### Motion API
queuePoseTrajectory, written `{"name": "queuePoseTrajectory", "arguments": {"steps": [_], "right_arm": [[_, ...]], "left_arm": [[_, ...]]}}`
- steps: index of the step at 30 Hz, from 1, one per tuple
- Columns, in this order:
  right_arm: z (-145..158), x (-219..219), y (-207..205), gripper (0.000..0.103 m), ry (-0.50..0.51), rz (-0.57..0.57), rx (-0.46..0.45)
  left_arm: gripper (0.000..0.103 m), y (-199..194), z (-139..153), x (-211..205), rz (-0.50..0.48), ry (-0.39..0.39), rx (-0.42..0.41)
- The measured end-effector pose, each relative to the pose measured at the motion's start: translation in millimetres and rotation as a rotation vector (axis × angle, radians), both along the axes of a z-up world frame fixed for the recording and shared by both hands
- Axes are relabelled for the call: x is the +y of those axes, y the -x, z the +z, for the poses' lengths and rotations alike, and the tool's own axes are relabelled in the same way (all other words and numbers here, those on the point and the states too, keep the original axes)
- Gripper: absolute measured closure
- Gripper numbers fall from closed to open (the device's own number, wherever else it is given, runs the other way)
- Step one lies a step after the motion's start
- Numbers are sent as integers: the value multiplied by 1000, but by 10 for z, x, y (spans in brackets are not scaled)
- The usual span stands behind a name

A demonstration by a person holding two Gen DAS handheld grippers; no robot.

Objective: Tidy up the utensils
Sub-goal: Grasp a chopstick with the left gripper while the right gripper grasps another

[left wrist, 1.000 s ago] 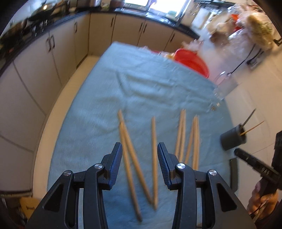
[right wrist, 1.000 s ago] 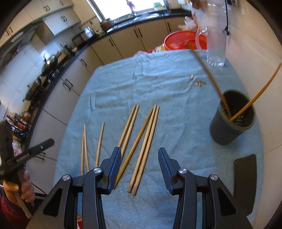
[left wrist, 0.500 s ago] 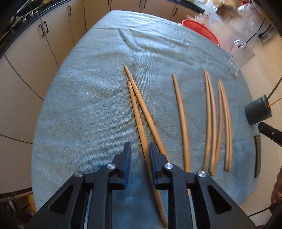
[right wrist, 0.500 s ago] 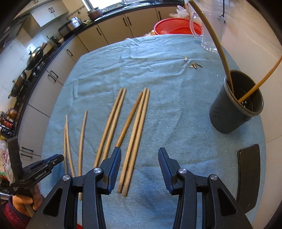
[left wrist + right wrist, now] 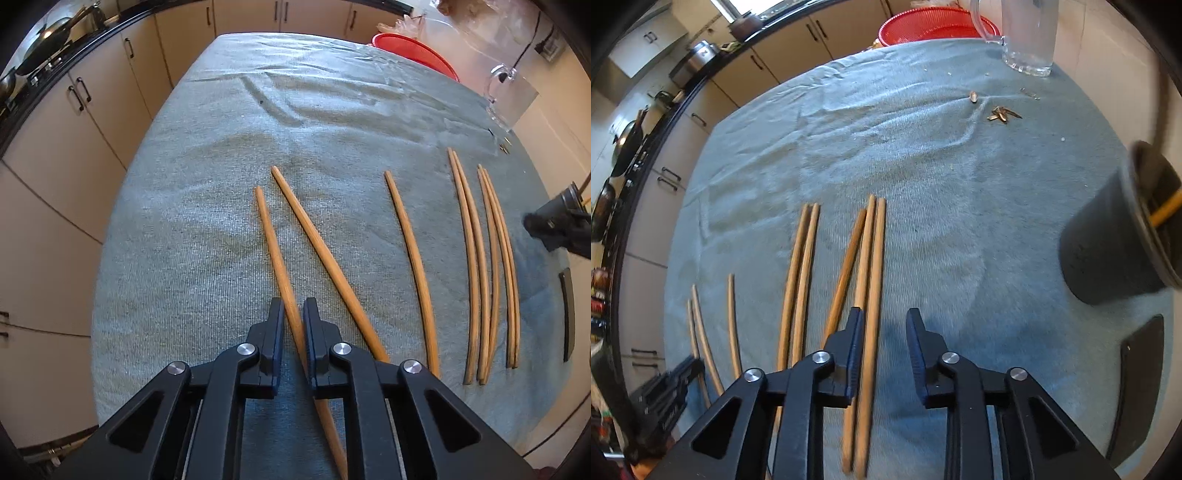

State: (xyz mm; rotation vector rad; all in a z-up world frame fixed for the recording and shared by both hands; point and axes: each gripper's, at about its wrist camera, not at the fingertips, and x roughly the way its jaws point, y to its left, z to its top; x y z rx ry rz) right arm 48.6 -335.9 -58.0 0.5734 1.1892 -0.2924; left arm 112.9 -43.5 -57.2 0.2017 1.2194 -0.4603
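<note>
Now the left gripper [image 5: 293, 314] is clamped on the leftmost chopstick [image 5: 271, 243] lying on the bench [image 5: 177, 229]; the right gripper [image 5: 884, 325], jaws just closing yet apart, straddles another chopstick [image 5: 877, 258]. Next: lift toward the dark holder [image 5: 1108, 243]

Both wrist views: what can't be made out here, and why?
- Left wrist view: the near end of the chopstick that the left gripper is shut on is hidden under the gripper body.
- Left wrist view: the right gripper is cut off by the edge.
- Right wrist view: the holder is blurred and cut off; its contents are unclear.
- Right wrist view: the scraps are too small to identify.
</note>
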Motion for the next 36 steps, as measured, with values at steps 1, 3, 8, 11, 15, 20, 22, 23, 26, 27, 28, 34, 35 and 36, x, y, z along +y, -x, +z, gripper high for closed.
{"name": "queuePoseTrajectory", "arguments": {"steps": [1, 3, 8, 11, 15, 20, 22, 23, 26, 27, 28, 34, 35, 36], "right_arm": [[-16, -7, -32, 79, -4, -3, 6], [-54, -16, -106, 80, 2, -7, 23], [-176, -37, -220, 84, 19, -22, 79], [-173, -49, -256, 84, 26, -30, 81], [-185, -20, -362, 84, 48, -22, 106], [-198, 68, -510, 85, 119, 8, 140], [-195, 74, -536, 91, 139, 10, 143], [-193, 69, -539, 95, 146, 15, 141], [-178, 44, -508, 96, 131, 10, 121], [-148, 41, -473, 96, 128, 3, 104], [-108, 44, -436, 96, 123, 0, 85], [398, 197, -144, 96, 166, 26, -105], [509, 234, -64, 96, 175, 31, -143], [570, 270, -25, 96, 176, 34, -167]], "left_arm": [[93, -4, 0, 19, -3, 8, 2], [93, -23, -4, 33, -14, 19, 6], [93, -75, -5, 85, -26, 46, 33], [93, -112, -7, 106, -35, 64, 50], [93, -170, -11, 85, -45, 73, 58], [93, -295, -7, 3, -59, 58, 56], [93, -338, -6, -16, -55, 59, 55], [93, -355, -7, -27, -55, 60, 50], [95, -383, -5, -46, -51, 64, 37], [96, -376, 0, -44, -51, 65, 33], [96, -362, 10, -26, -48, 70, 27], [96, -303, 276, 126, -14, 156, -31], [96, -287, 349, 149, -7, 173, -50], [96, -264, 422, 165, -5, 183, -71]]}}
